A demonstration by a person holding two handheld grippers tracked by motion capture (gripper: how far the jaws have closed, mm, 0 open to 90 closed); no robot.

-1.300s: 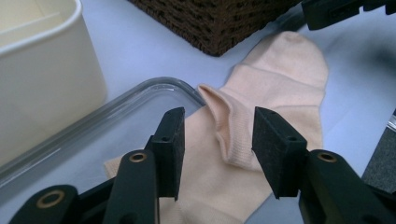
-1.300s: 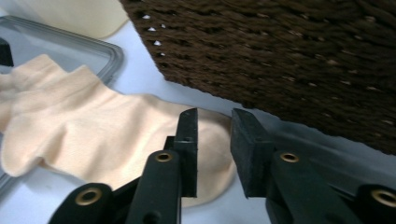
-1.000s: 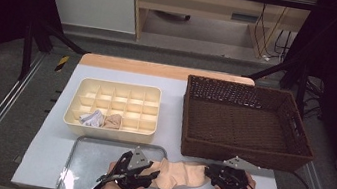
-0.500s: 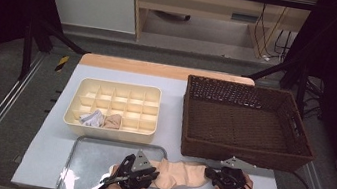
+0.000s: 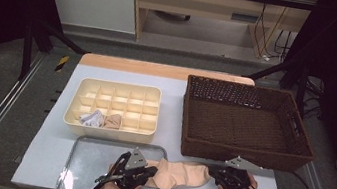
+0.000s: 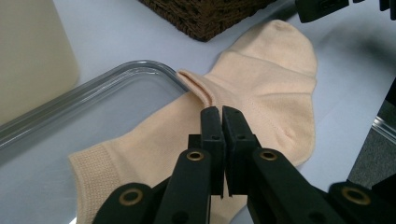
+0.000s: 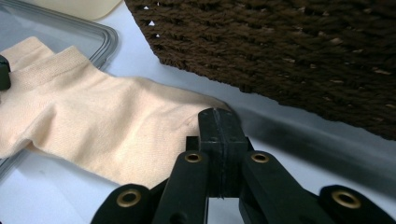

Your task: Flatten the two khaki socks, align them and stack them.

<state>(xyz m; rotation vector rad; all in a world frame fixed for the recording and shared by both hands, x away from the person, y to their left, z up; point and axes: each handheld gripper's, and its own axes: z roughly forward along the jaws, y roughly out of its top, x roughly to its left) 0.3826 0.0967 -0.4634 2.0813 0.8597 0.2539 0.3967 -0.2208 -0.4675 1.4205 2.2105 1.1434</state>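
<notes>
A peach sock (image 5: 184, 173) lies flat at the table's front, its cuff end over the right rim of a clear tray (image 5: 119, 142). My left gripper (image 5: 153, 172) comes at it from the tray side. In the left gripper view its jaws (image 6: 222, 112) are shut on a raised fold at the middle of the sock (image 6: 271, 70). My right gripper (image 5: 211, 174) meets the toe end. In the right gripper view it (image 7: 218, 114) is shut on the toe edge of the sock (image 7: 102, 116). Both pairs of jaws have just been closing with sock fabric between them.
A cream divided box (image 5: 110, 129) stands behind the tray, with a white and a tan rolled sock in its front-left cells. A dark wicker basket (image 5: 243, 154) sits at the right, its front wall just behind the sock and right gripper. Bare table lies between the box and the basket.
Both grippers' jaws have gone from apart to shut on the sock. The hands have barely shifted, and the sock still lies flat in the same place.
</notes>
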